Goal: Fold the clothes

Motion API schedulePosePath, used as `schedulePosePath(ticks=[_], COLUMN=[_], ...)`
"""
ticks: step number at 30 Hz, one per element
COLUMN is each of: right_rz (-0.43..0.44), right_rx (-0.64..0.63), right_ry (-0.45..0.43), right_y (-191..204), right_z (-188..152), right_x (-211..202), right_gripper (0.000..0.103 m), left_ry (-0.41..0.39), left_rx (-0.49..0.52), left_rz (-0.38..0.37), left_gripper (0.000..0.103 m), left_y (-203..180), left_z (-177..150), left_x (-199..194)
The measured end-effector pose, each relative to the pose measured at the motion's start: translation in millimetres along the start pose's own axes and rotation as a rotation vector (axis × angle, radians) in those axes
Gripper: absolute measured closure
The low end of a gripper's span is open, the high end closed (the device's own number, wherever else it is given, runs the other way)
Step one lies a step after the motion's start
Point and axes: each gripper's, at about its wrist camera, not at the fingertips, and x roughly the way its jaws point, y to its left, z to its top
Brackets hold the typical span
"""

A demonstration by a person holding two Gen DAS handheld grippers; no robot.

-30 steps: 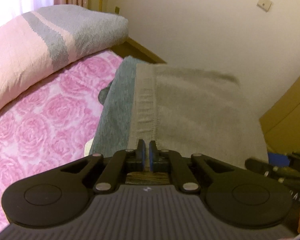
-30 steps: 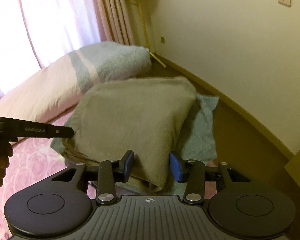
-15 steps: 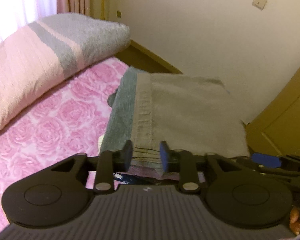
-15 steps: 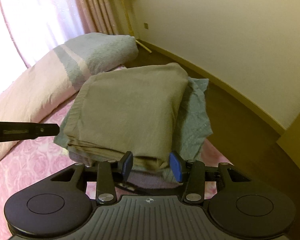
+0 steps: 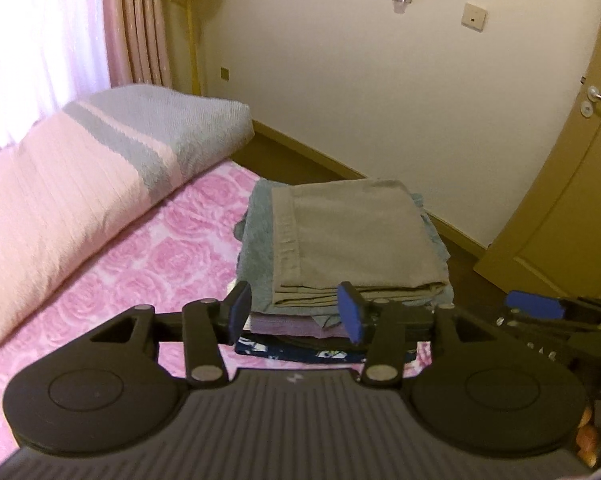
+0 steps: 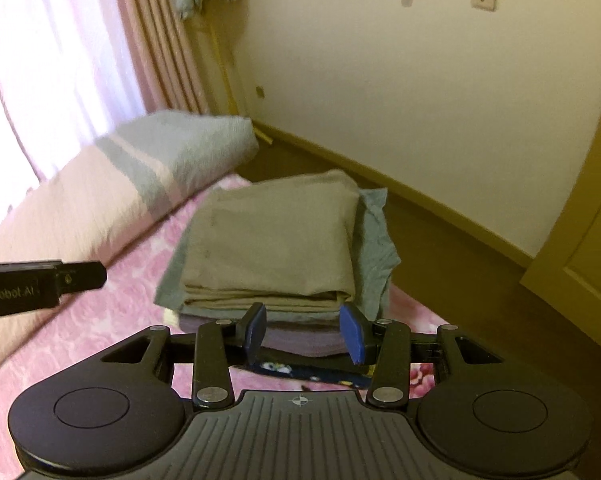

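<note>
While your left gripper point(image 5: 294, 312) and right gripper point(image 6: 304, 334) both hang with fingers spread and empty just short of the pile, the folded khaki garment point(image 5: 348, 236) lies flat on top of a grey-green one point(image 5: 256, 248) at twelve o'clock. That stack sits on the pink rose bedspread point(image 5: 148, 264), with the striped pillow point(image 5: 100, 168) off at ten o'clock.

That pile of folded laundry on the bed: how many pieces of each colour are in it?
Khaki-beige: 1
Grey-green: 1
Mauve: 1
Dark navy print: 1
Total: 4 visible layers; anything hidden beneath cannot be told.
</note>
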Motion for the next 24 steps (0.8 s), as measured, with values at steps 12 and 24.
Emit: schedulePosePath(ticks=[12, 24], right_rz=[-0.008, -0.059], right_rx=[0.076, 0.085], right_ry=[-0.086, -0.106], right_y=[23.4, 49.2], right_z=[-31.9, -71.3], right_x=[-74.8, -134.0], right_gripper=[0.058, 0.058], left_ry=[-0.006, -0.034], left_rx=[0.004, 0.036], left_rz=[-0.004, -0.067], left_gripper=[0.054, 0.050], left_y=[13.2, 10.8], left_z=[-37.0, -72.7], left_x=[-61.0, -114.2])
